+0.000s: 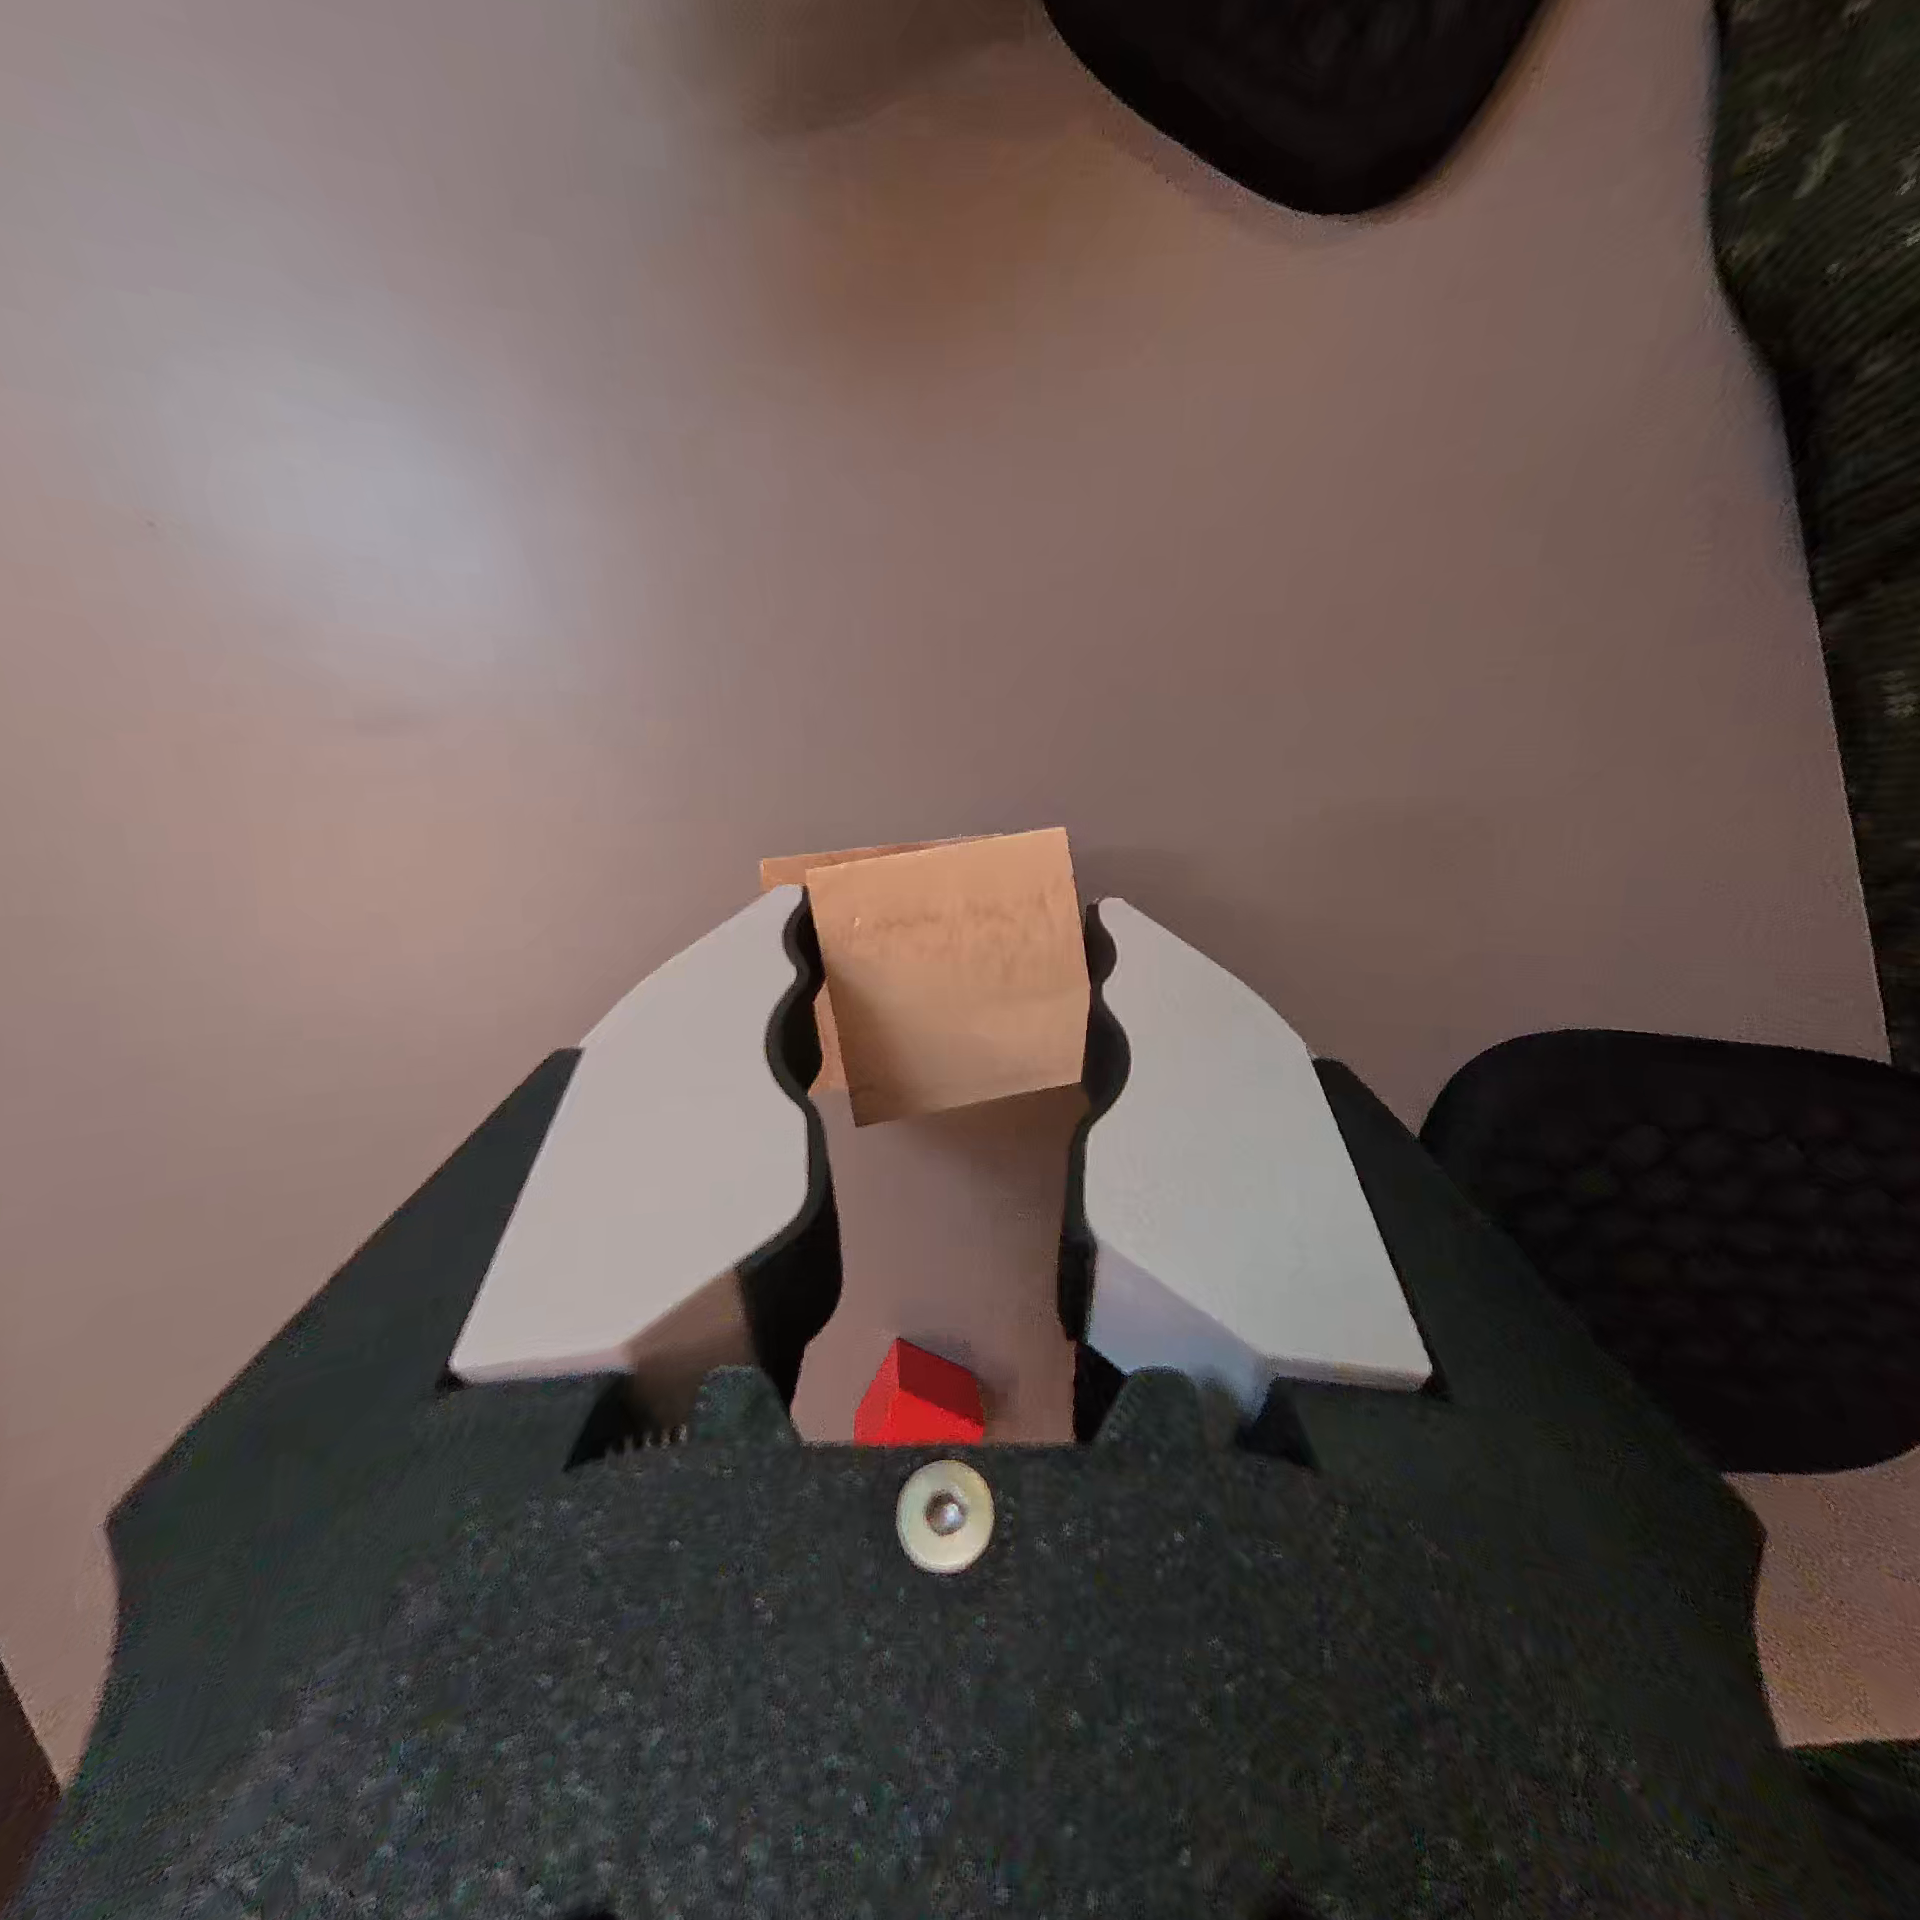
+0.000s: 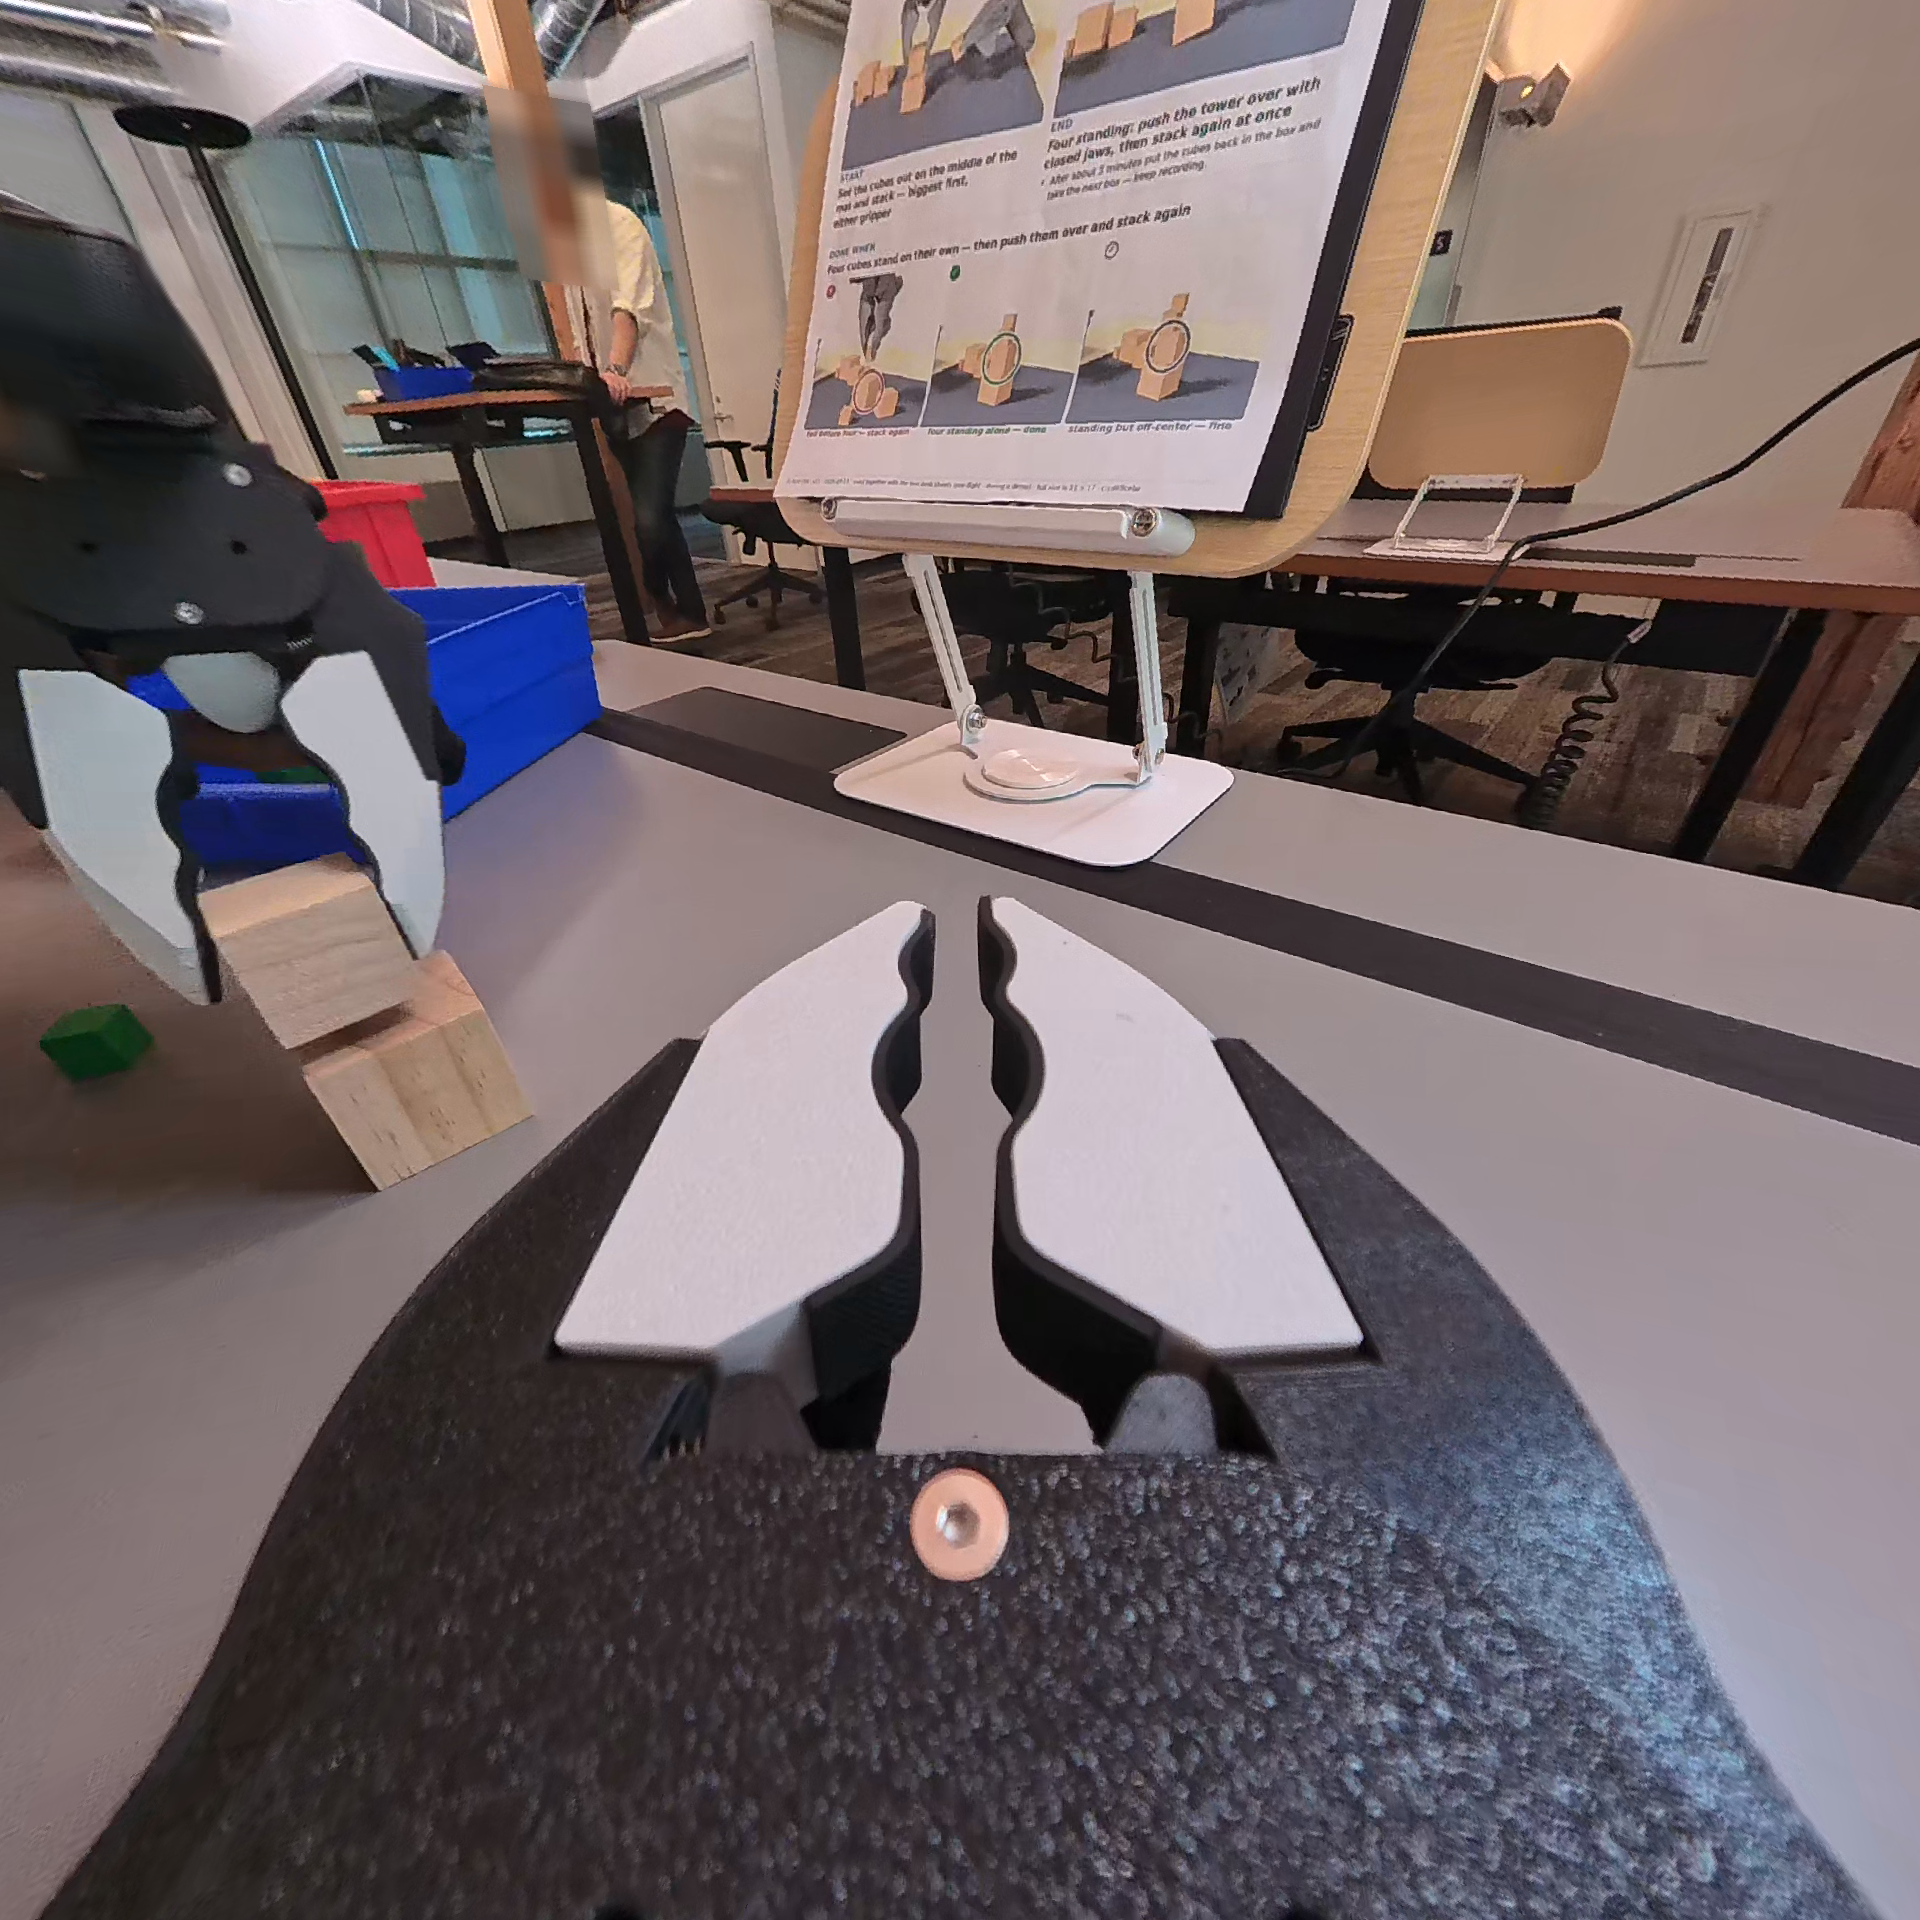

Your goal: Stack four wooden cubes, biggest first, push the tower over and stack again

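My left gripper (image 1: pixel 945 914) is shut on a pale wooden cube (image 1: pixel 951 997), which sits tilted between the pads. In the right wrist view the left gripper (image 2: pixel 310 961) holds this cube (image 2: pixel 296 935) with its lower corner on a larger wooden cube (image 2: pixel 416 1101) that stands on the grey table (image 2: pixel 727 883). A sliver of the larger cube (image 1: pixel 781 871) shows behind the held one. A red cube (image 1: pixel 920 1397) lies below, near the fingers' base. A green cube (image 2: pixel 94 1039) lies left of the stack. My right gripper (image 2: pixel 954 909) is shut with a thin slit and nothing between the pads, low over the table, right of the stack.
A blue bin (image 2: pixel 509 686) and a red bin (image 2: pixel 374 530) stand behind the left gripper. A white stand (image 2: pixel 1039 790) with an instruction sheet sits at the table's far edge. Dark rounded shapes (image 1: pixel 1683 1247) lie right of the left gripper. A person (image 2: pixel 644 416) stands far back. The tips of one gripper are about 20 cm away from the tips of the other.
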Demonstrator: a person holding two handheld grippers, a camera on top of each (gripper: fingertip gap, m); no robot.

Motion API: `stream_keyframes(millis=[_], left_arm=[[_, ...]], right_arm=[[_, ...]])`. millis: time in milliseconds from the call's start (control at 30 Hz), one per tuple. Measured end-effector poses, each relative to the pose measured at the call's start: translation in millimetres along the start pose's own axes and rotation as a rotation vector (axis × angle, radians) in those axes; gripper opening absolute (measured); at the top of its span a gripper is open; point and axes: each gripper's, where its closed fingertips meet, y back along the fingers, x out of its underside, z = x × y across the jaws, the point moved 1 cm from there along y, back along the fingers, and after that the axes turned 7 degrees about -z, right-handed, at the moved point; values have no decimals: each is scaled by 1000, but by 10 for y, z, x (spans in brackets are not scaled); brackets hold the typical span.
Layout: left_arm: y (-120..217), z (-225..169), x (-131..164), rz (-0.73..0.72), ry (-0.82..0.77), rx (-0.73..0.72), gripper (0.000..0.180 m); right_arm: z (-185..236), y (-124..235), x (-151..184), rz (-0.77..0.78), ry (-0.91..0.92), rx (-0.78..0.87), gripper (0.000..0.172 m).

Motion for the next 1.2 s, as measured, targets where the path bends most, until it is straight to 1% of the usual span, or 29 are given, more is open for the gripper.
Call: stream_keyframes(millis=[167, 267, 400, 533, 633, 767, 867, 1033, 1200], left_arm=[[-41, 27, 32, 1, -3, 66, 48], [-72, 39, 69, 29, -25, 66, 48], [-62, 46, 68, 28, -45, 58, 47], [10, 63, 57, 39, 2, 11, 66], [58, 57, 17, 19, 6, -53, 67], [72, 21, 2, -5, -3, -138, 65], [70, 41, 57, 26, -2, -195, 60], [75, 47, 97, 67, -9, -204, 44], [74, 46, 93, 80, -50, -196, 44]], right_arm=[[1, 0, 0, 0, -4, -5, 8], [4, 0, 4, 2, -1, -6, 8], [-3, 3, 7, 4, -1, -4, 8], [0, 7, -7, 0, 0, -6, 8], [4, 6, -1, 1, -2, -7, 8], [6, -4, 34, 13, -2, -8, 8], [10, -4, 36, 15, 1, -9, 8], [13, -7, 50, 20, 0, -10, 8], [22, -5, 40, 16, 0, -14, 8]])
